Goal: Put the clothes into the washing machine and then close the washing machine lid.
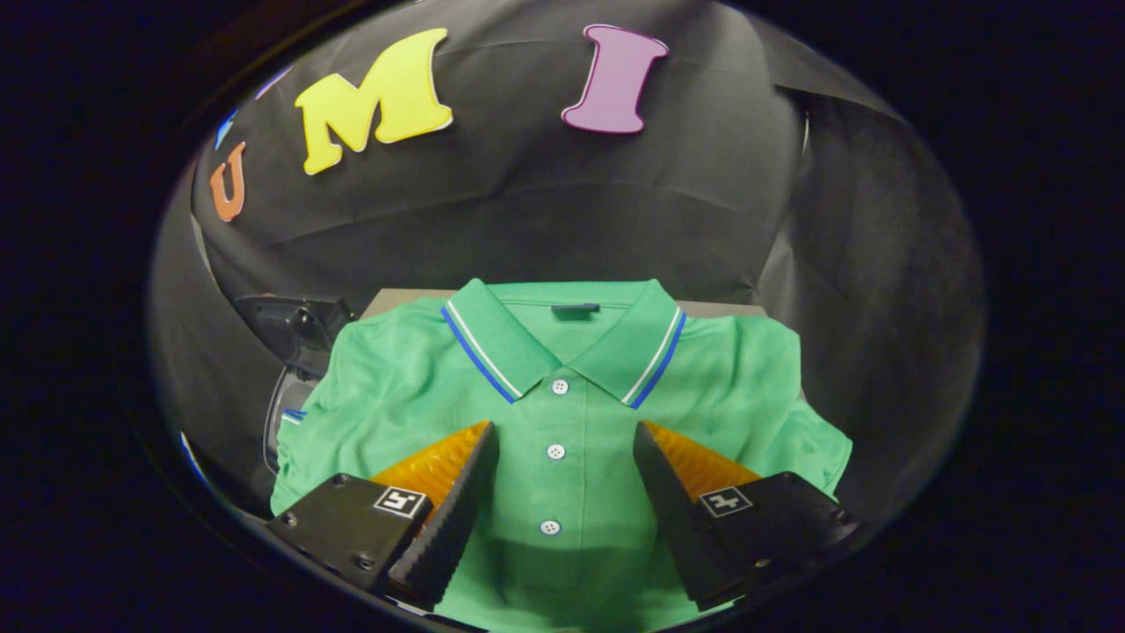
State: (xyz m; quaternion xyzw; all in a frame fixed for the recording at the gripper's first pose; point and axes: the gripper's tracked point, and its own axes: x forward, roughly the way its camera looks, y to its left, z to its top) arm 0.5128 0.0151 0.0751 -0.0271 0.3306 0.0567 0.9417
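pick-up step: hand-held gripper (562,448) spread over the green polo shirt (562,413), seemingly not touching; next, descend at 12 o'clock and pinch

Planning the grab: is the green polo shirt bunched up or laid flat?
Laid flat: the polo shirt lies face up, collar and button placket showing, sleeves folded under. The open tool hovers over its placket.

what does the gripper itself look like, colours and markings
The gripper has two wedge-shaped fingers with black ribbed rubber pads on the inner faces and orange textured outer sides. Each sits on a black block with screws and a small square black-and-white marker.
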